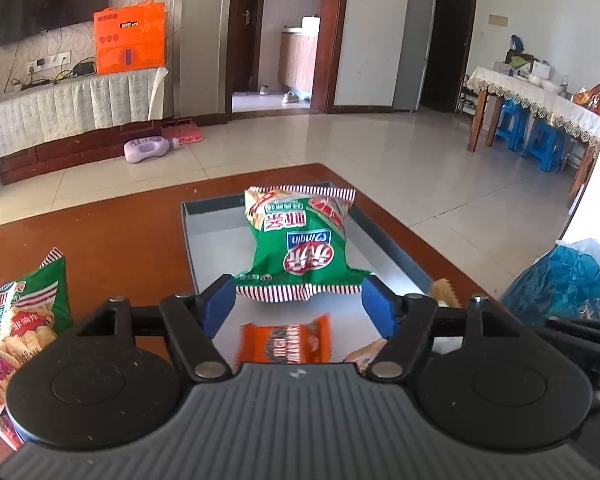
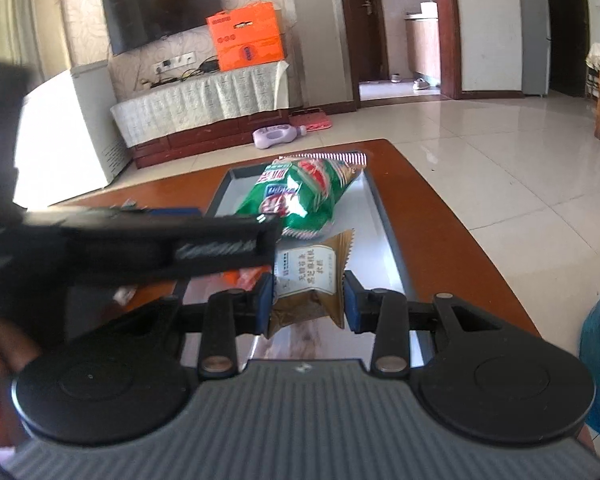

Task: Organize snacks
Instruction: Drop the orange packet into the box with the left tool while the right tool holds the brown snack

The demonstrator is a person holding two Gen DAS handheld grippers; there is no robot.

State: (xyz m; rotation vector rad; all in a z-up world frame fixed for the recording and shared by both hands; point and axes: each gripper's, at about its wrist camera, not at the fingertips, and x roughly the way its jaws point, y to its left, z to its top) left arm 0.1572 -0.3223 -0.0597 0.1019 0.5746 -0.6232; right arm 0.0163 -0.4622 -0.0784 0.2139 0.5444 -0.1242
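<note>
A grey tray (image 1: 216, 236) lies on the brown table (image 1: 120, 220). A green snack bag (image 1: 300, 240) rests in the tray, its near edge between my left gripper's (image 1: 298, 298) wide-open blue pads, which do not press it. An orange packet (image 1: 286, 344) lies in the tray below that gripper. My right gripper (image 2: 308, 300) is shut on a tan-brown snack packet (image 2: 310, 276) held over the tray (image 2: 376, 208), near the green bag (image 2: 300, 196). The left gripper's body (image 2: 140, 248) crosses the right wrist view and hides part of the tray.
A second green snack bag (image 1: 20, 328) lies on the table left of the tray. A blue plastic bag (image 1: 556, 280) sits beyond the table's right edge. A TV stand with an orange box (image 1: 130, 38) and a dining table (image 1: 540, 100) stand across the tiled floor.
</note>
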